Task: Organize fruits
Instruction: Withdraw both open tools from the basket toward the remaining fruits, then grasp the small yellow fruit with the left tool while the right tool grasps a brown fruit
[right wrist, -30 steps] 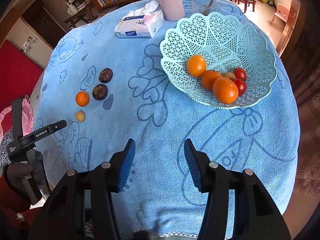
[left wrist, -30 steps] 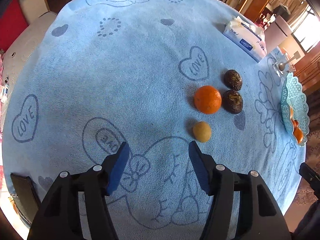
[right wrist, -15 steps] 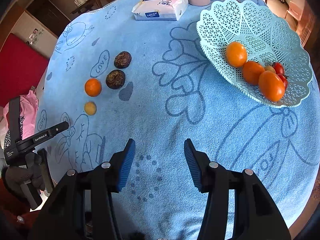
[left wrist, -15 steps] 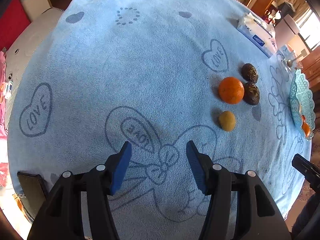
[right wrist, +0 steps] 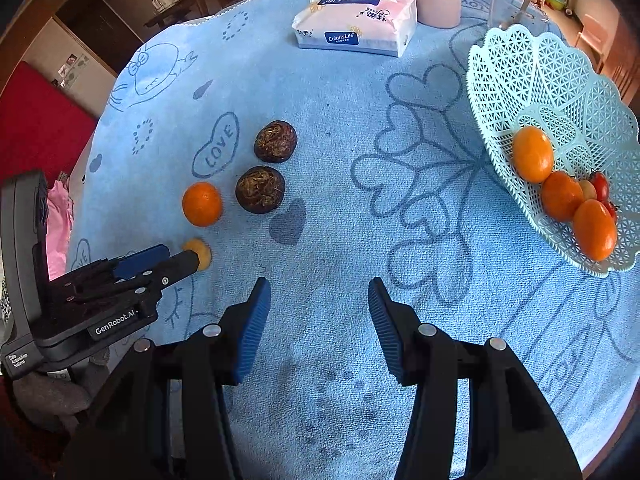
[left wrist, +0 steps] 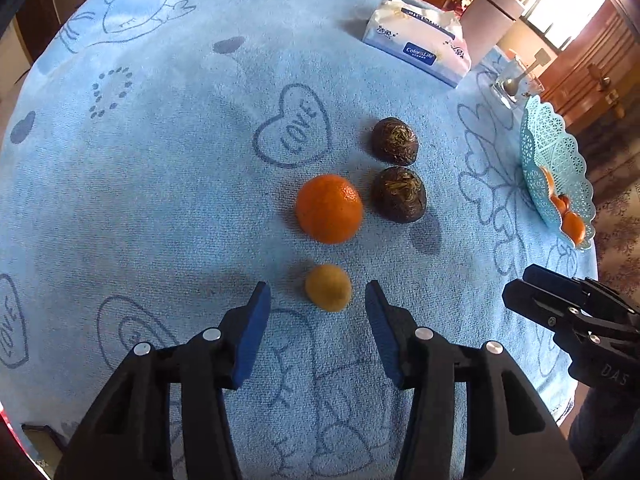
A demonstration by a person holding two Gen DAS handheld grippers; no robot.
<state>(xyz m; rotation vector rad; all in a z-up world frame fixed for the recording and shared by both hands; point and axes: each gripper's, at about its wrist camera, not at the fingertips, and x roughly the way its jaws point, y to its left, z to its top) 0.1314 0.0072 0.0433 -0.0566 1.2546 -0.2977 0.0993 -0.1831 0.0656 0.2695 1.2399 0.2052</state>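
Small yellow fruit [left wrist: 328, 287] lies on the blue printed cloth [left wrist: 160, 184], between the spread blue pads of the left gripper [left wrist: 318, 300]; neither pad touches it, jaws released. Seen from the right wrist view, the same fruit [right wrist: 199, 252] sits at the tip of that gripper and is partly hidden by one finger. Just beyond it: an orange [left wrist: 329, 208]. Right of the orange, close beside it, a dark brown fruit [left wrist: 399, 194]; a second dark brown fruit [left wrist: 395, 141] sits farther back, slightly apart. Tissue pack [right wrist: 354, 26] at the far side of the cloth. Right gripper [right wrist: 319, 304] hovers over bare cloth, jaws apart, nothing between them. Far right: pale teal lattice basket [right wrist: 532, 80] holding three oranges [right wrist: 533, 154] and small red fruits [right wrist: 599, 185], well apart from the loose group.
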